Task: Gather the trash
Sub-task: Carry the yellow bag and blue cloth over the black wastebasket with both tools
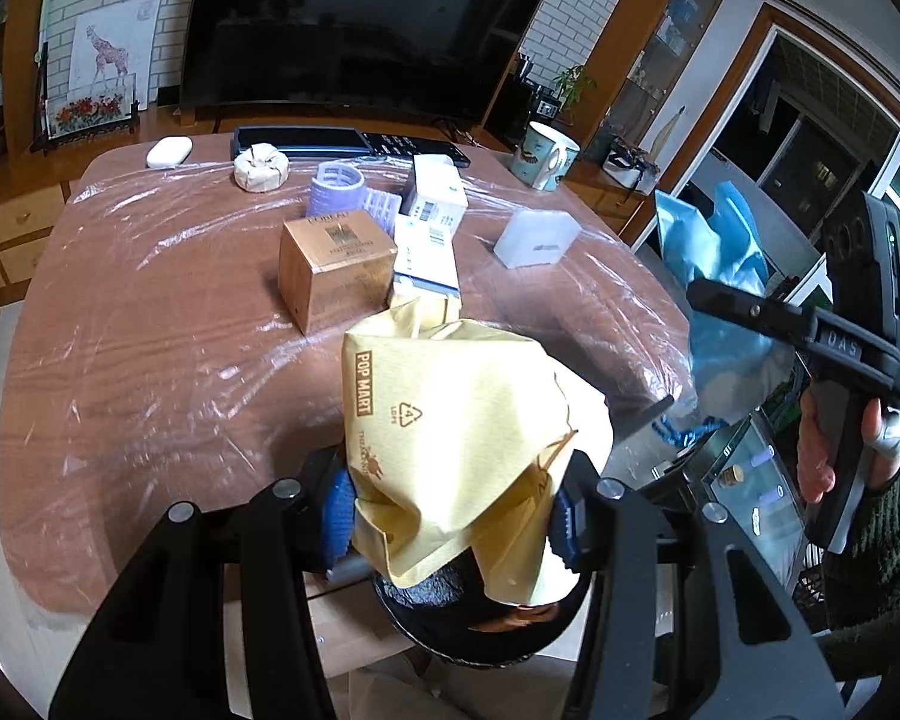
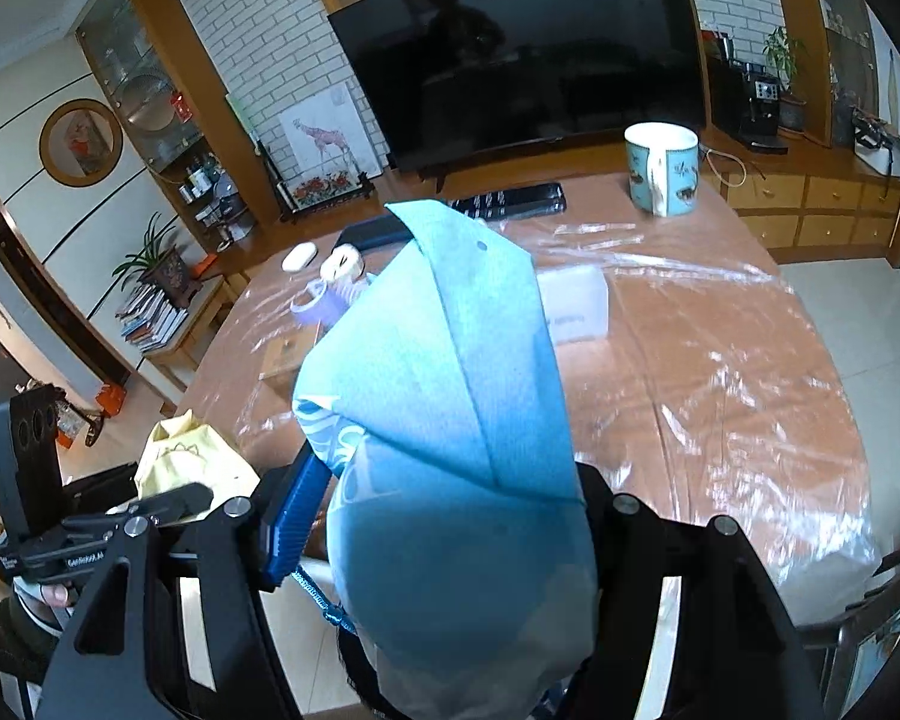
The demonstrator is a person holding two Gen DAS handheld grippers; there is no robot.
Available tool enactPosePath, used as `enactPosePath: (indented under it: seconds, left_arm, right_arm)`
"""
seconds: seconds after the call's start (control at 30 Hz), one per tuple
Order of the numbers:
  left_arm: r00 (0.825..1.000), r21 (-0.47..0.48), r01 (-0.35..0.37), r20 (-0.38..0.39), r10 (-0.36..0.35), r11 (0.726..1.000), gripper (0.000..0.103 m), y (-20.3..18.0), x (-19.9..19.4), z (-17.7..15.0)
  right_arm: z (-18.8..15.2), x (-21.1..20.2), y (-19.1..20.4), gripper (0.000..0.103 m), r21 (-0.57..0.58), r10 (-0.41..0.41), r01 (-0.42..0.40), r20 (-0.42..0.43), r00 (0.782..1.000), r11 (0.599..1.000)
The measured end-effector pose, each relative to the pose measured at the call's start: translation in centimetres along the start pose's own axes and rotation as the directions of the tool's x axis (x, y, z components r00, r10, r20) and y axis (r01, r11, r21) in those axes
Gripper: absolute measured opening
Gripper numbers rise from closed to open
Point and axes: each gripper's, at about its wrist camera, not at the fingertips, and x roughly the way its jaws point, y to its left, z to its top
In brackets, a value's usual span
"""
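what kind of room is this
Most likely a home living room: a large television on a wooden cabinet with drawers, a potted plant, and a plastic-covered wooden table.

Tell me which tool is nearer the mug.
Right. The right tool, shut on the blue bag, faces the mug across bare table. The left tool, shut on the yellow bag, sits at the near edge, farther off, behind the boxes.

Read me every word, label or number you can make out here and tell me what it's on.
"POP MART": yellow bag in the left gripper.
"4" in a recycling triangle, "LDPE": same bag.
"L'OREAL", faint: gold box.
"DAS": right gripper.
Barcodes on the white boxes, remote keys, blue bag print: unreadable.
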Motion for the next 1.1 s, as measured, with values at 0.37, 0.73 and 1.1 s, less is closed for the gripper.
enactPosePath:
  seconds: [0.37, 0.73, 1.1]
  left_arm:
    - [0.998, -0.007, -0.056, -0.012, 0.056, 0.998, 0.051, -4.0, -0.1, -2.9]
    - [0.995, -0.028, -0.098, -0.039, 0.097, 0.995, 0.051, -6.3, 0.7, -5.7]
    - [0.986, -0.009, -0.143, -0.085, 0.142, 0.99, 0.051, -7.5, 2.6, -7.7]
  right_arm:
    - [-4.2, -0.8, -0.7, 0.066, -0.03, 0.06, -0.063, -0.089, 0.994, 0.998]
    - [-8.0, -0.5, -2.1, 0.066, -0.036, 0.064, -0.071, -0.174, 0.983, 0.997]
    - [-10.8, 1.0, -2.9, 0.066, -0.037, 0.057, -0.068, -0.247, 0.967, 0.997]
